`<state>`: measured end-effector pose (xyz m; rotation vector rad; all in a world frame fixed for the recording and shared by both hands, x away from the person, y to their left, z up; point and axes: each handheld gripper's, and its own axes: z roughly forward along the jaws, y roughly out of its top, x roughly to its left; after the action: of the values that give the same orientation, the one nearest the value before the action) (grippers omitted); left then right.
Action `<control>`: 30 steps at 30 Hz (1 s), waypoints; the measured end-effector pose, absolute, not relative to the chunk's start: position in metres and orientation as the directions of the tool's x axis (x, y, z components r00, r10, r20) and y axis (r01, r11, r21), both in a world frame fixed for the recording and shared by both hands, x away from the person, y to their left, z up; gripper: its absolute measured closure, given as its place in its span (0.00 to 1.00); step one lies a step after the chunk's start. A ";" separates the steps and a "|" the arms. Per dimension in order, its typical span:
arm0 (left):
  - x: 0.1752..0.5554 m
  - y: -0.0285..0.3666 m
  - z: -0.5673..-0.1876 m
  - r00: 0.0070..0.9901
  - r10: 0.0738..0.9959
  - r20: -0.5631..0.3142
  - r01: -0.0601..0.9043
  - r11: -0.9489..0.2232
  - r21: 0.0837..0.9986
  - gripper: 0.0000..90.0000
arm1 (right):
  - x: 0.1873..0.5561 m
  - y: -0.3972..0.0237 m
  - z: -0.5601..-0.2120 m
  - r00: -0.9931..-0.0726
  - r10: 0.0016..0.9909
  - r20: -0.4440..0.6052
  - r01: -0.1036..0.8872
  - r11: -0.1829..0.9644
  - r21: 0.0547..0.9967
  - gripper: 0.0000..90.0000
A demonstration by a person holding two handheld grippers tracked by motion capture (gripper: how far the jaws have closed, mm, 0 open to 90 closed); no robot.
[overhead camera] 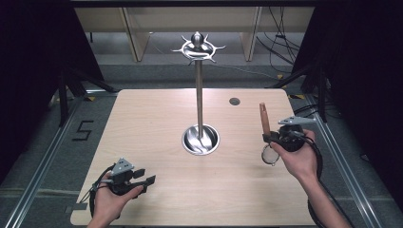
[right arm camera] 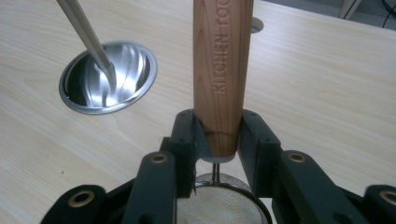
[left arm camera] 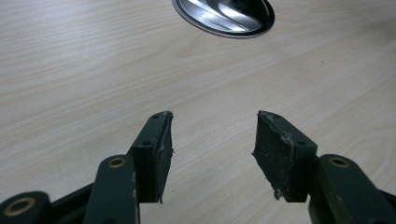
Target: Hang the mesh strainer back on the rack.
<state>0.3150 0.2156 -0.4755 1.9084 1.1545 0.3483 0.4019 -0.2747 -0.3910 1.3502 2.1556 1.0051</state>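
Nearest the person, the left gripper (overhead camera: 145, 181) is held low over the near left part of the table (overhead camera: 157, 118); its jaws are spread and nothing is seen between them in the left gripper view. To the right and a little farther out, the right gripper (overhead camera: 272, 138) is pinched on a small strainer (right arm camera: 223, 79), the pads being pressed against the lower end of its wooden handle (overhead camera: 264, 118). The handle is kept upright above the jaws, while the mesh bowl (overhead camera: 271, 154) is hung below them, clear of the table. Farther off, at the middle of the table, a metal stand (overhead camera: 199, 95) is set with its round dish-like base (overhead camera: 201, 139) and a ring of hooks (overhead camera: 198, 47) at the top. The step in hand is judged to be the carrying of the strainer toward the stand. For the next move, the strainer would probably have to be raised to hook height and brought across, so that it can be hung there
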 end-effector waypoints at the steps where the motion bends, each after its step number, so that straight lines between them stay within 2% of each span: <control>1: 0.315 0.216 -0.475 0.533 0.826 -0.185 0.588 -0.204 0.783 0.50 | 0.403 -0.275 -0.391 -0.466 0.885 0.014 0.582 0.294 0.758 0.77; 2: 0.315 0.216 -0.475 0.534 0.825 -0.184 0.590 -0.207 0.781 0.50 | 0.400 -0.271 -0.388 -0.439 0.896 0.065 0.617 0.248 0.747 0.77; 4: 0.315 0.216 -0.475 0.533 0.826 -0.185 0.589 -0.206 0.781 0.50 | 0.401 -0.271 -0.385 -0.454 0.891 0.035 0.592 0.272 0.758 0.77; 8: 0.315 0.216 -0.475 0.531 0.827 -0.185 0.588 -0.203 0.783 0.50 | 0.399 -0.267 -0.381 -0.449 0.892 0.059 0.597 0.250 0.762 0.77; 13: 0.315 0.216 -0.475 0.530 0.825 -0.194 0.592 -0.196 0.782 0.50 | 0.401 -0.266 -0.379 -0.466 0.884 0.029 0.556 0.268 0.787 0.77; 18: 0.315 0.216 -0.475 0.531 0.827 -0.186 0.589 -0.201 0.783 0.50 | 0.400 -0.261 -0.373 -0.460 0.886 0.051 0.563 0.247 0.789 0.77; 19: 0.315 0.216 -0.475 0.533 0.826 -0.184 0.586 -0.204 0.784 0.50 | 0.401 -0.262 -0.374 -0.478 0.878 0.023 0.539 0.272 0.797 0.77; 20: 0.315 0.216 -0.475 0.531 0.827 -0.185 0.588 -0.203 0.783 0.50 | 0.399 -0.261 -0.370 -0.461 0.886 0.050 0.575 0.255 0.778 0.77; 22: 0.315 0.216 -0.475 0.531 0.827 -0.186 0.589 -0.202 0.782 0.50 | 0.402 -0.262 -0.371 -0.480 0.877 0.018 0.540 0.280 0.794 0.77; 24: 0.315 0.216 -0.475 0.532 0.826 -0.187 0.592 -0.204 0.780 0.50 | 0.400 -0.260 -0.367 -0.465 0.884 0.050 0.566 0.254 0.784 0.77; 26: 0.315 0.216 -0.475 0.532 0.827 -0.183 0.586 -0.204 0.784 0.50 | 0.401 -0.261 -0.367 -0.473 0.880 0.034 0.553 0.266 0.790 0.77; 27: 0.315 0.216 -0.475 0.534 0.826 -0.182 0.585 -0.205 0.785 0.50 | 0.401 -0.257 -0.367 -0.456 0.888 0.053 0.543 0.230 0.807 0.77; 30: 0.315 0.215 -0.475 0.530 0.827 -0.185 0.587 -0.201 0.784 0.50 | 0.401 -0.258 -0.362 -0.468 0.883 0.042 0.556 0.257 0.791 0.77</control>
<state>0.3149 0.2155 -0.4754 1.9029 1.1579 0.3495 0.4006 -0.2582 -0.3622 1.3082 2.1236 1.0766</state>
